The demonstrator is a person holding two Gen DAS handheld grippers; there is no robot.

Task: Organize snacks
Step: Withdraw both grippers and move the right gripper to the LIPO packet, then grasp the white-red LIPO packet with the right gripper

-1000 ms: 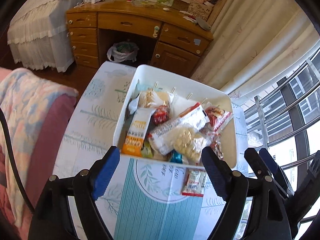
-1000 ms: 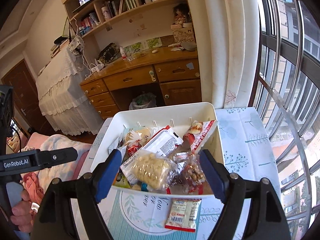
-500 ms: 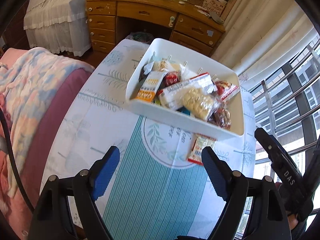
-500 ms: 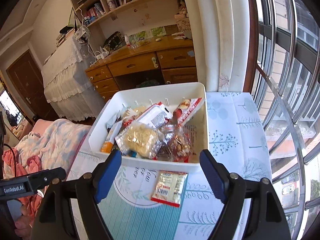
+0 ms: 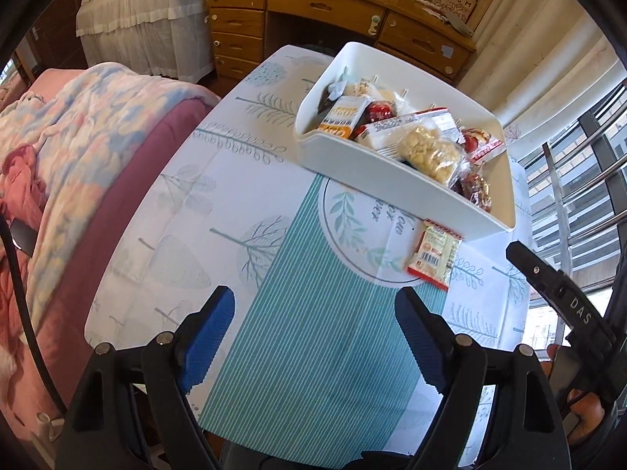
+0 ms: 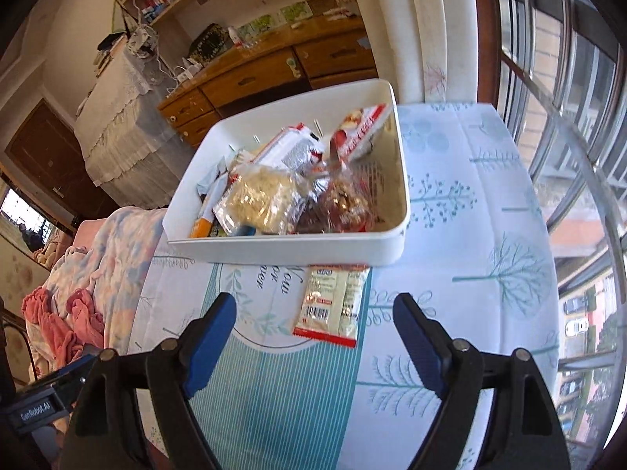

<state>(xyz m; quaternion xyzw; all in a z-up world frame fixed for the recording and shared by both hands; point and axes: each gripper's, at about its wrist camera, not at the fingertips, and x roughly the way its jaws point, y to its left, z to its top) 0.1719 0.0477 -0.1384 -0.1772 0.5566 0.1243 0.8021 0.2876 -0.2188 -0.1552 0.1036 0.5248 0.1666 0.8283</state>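
Note:
A white bin full of several snack packets stands on the table; it also shows in the right wrist view. One loose snack packet with red edges lies flat on the tablecloth just in front of the bin, also in the right wrist view. My left gripper is open and empty, over the near striped part of the cloth. My right gripper is open and empty, with the loose packet just beyond its fingertips.
The table has a leaf-print cloth with a teal striped panel. A sofa with a floral blanket lies at the left. A wooden desk stands behind. Window railings are at the right.
Both grippers have pulled back from the bin toward the near edge of the table, so the bin looks smaller and farther. Both stay open. The loose packet has not moved.

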